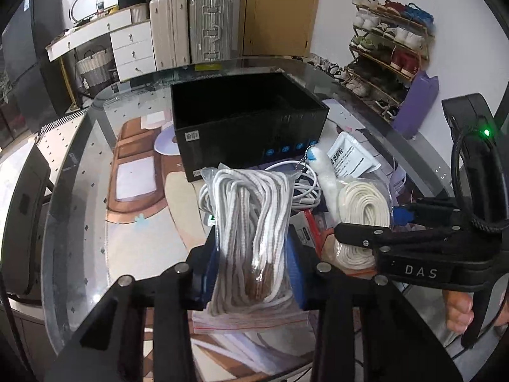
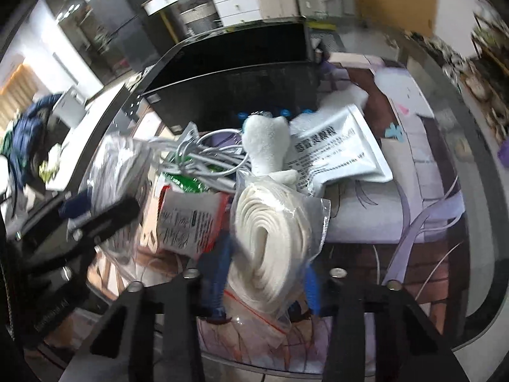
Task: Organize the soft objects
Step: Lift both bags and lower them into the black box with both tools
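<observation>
In the left wrist view my left gripper (image 1: 254, 254) is shut on a clear zip bag of white braided rope (image 1: 251, 216), its blue pads pressing both sides. To the right, my right gripper (image 1: 375, 222) is shut on a bag of cream flat cord (image 1: 362, 200). The right wrist view shows that cord bag (image 2: 273, 235) pinched between the right gripper's (image 2: 267, 273) blue pads, and the left gripper (image 2: 98, 210) blurred at the left with its rope bag (image 2: 121, 165). A white plush toy (image 2: 270, 146) lies just beyond the cord. An open black box (image 1: 248, 140) stands behind the pile.
A white printed packet (image 2: 337, 156), a coiled white cable (image 2: 210, 156), a red-and-white packet (image 2: 191, 219) and a green packet (image 2: 184, 181) lie in the pile on the round glass table (image 1: 79, 191). Suitcases (image 1: 191, 28) and a shoe rack (image 1: 388, 47) stand by the far wall.
</observation>
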A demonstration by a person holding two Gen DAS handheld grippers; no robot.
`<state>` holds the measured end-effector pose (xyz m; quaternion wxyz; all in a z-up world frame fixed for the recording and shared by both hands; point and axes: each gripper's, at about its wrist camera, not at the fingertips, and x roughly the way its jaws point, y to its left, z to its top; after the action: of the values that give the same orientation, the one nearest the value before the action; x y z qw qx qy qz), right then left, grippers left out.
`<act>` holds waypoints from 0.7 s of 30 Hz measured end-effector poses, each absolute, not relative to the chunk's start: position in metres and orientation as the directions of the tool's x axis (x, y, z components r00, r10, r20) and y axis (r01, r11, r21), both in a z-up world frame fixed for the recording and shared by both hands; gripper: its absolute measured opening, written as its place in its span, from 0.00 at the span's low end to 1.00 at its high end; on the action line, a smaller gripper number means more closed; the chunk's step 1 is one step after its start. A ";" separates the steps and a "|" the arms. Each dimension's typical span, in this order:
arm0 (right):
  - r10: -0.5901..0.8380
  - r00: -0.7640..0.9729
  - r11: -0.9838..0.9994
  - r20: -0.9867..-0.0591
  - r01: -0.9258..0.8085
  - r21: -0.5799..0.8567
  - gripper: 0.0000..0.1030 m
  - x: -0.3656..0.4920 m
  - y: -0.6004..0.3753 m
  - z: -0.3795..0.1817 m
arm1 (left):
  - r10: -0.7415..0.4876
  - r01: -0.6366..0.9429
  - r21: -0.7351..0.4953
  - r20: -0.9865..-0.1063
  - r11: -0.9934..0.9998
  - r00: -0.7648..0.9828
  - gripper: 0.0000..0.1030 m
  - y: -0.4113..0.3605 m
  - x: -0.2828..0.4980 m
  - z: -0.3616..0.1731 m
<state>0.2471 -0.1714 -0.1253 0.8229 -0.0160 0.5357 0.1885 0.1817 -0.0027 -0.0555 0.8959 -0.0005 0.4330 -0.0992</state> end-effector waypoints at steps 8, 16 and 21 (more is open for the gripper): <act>0.344 0.349 0.903 -0.872 -0.377 0.206 0.20 0.233 -0.173 -0.115 | -0.177 0.160 -0.096 -0.751 0.982 0.636 0.36 0.005 0.175 -0.044; 0.387 0.408 0.885 -0.827 -0.416 0.209 0.20 0.212 -0.177 -0.088 | -0.189 0.153 -0.117 -0.728 0.981 0.658 0.36 0.012 0.164 -0.034; 0.401 0.454 0.880 -0.795 -0.432 0.197 0.19 0.210 -0.178 -0.072 | -0.173 0.144 -0.101 -0.701 0.984 0.692 0.36 0.015 0.157 -0.025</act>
<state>0.2095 -0.1783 -0.0723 0.8526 -0.0165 0.4617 0.2442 0.1571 0.0150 -0.0252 0.9196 -0.0192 0.3828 -0.0860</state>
